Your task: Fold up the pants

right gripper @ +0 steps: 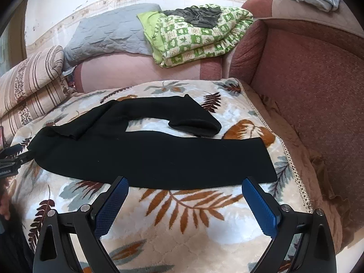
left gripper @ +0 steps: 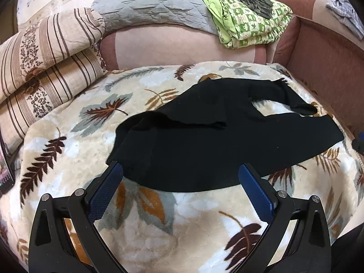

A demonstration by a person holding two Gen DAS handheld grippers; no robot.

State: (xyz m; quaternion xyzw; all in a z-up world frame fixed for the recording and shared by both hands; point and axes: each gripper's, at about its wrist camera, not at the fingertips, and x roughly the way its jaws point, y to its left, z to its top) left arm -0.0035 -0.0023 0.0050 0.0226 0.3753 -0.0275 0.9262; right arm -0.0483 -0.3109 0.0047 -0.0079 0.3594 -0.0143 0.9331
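The black knit pants [left gripper: 204, 141] are lying spread across the plush cream blanket with brown and grey leaf print [left gripper: 145, 216], just ahead of both claws; the left claw [left gripper: 180, 182] is hovering released, jaws wide, holding nothing, its left pad at the waist-end edge; the right claw [right gripper: 185, 196] is likewise released and empty, poised at the near leg's hem edge. The far leg is lying crooked, its cuff doubled over, ahead and to the right of the right claw; I'd judge it wise to pinch only the near edge, both layers together, and carry it over evenly so the legs are stacking without dragging the blanket. Beyond the claws, a striped beige quilt [left gripper: 45, 63], a grey quilted pillow [left gripper: 150, 6] and a green patterned blanket [right gripper: 195, 36] are resting against the pink sofa [right gripper: 307, 86].
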